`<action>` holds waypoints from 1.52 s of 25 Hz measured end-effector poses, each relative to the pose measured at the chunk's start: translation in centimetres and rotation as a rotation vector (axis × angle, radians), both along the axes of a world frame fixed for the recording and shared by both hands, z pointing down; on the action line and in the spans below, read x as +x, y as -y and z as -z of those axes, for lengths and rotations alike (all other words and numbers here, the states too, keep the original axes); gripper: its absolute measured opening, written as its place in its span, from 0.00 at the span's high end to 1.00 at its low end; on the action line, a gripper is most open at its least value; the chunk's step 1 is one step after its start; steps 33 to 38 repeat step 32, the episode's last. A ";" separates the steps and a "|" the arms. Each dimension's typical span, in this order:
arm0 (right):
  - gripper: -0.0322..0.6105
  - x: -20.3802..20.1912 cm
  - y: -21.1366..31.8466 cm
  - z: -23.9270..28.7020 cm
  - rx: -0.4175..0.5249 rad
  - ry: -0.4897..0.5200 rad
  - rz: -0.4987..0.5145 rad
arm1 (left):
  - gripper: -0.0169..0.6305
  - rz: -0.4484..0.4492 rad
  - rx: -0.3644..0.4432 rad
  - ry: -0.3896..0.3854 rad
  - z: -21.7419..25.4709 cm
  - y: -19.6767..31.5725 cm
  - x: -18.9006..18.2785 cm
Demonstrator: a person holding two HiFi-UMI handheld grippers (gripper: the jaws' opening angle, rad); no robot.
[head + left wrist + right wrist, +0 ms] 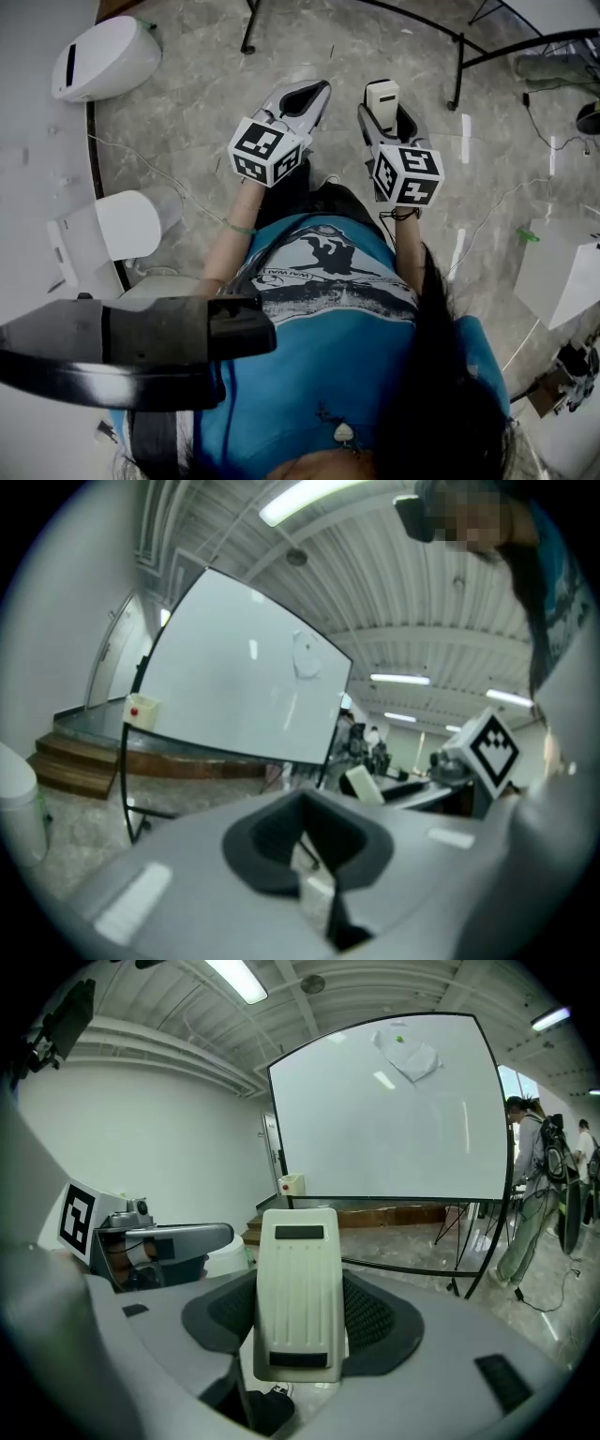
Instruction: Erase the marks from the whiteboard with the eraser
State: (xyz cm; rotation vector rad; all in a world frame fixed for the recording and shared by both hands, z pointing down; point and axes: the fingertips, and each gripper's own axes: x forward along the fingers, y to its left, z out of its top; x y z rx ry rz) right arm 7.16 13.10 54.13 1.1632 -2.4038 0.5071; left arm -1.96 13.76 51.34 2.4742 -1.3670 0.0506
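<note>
Right tool (300, 1321) clamped on eraser (298, 1279), left tool (309, 846) closed, empty, whiteboard (394, 1119) well ahead, open floor (412, 1241) before its frame

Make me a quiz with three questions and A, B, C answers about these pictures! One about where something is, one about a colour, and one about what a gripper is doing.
1. Where is the eraser?
A on the floor
B between the jaws of the right gripper
C on a shelf

2. What colour is the person's shirt?
A red
B blue
C yellow

3. What does the left gripper hold?
A a pen
B a cloth
C nothing

Answers:
1 B: the right gripper view shows the eraser clamped there.
2 B: the head view shows it blue.
3 C: its jaws are shut with nothing between them.
</note>
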 end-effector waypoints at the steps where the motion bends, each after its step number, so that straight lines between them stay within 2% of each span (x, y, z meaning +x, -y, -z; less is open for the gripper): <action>1: 0.54 0.6 -0.6 -0.1 -0.001 -0.001 0.009 | 0.97 0.002 0.000 0.001 0.0 -0.6 0.8; 9: 0.54 4.9 -3.9 -0.6 0.025 -0.039 0.070 | 0.97 0.015 0.032 0.024 0.3 -4.2 6.3; 13: 0.54 6.5 -5.3 -0.2 0.037 -0.024 0.084 | 0.97 0.026 0.053 0.034 0.9 -5.4 8.1; 38: 0.54 4.8 -6.2 -0.9 0.022 -0.013 0.114 | 0.97 0.006 0.073 0.027 1.0 -5.4 7.6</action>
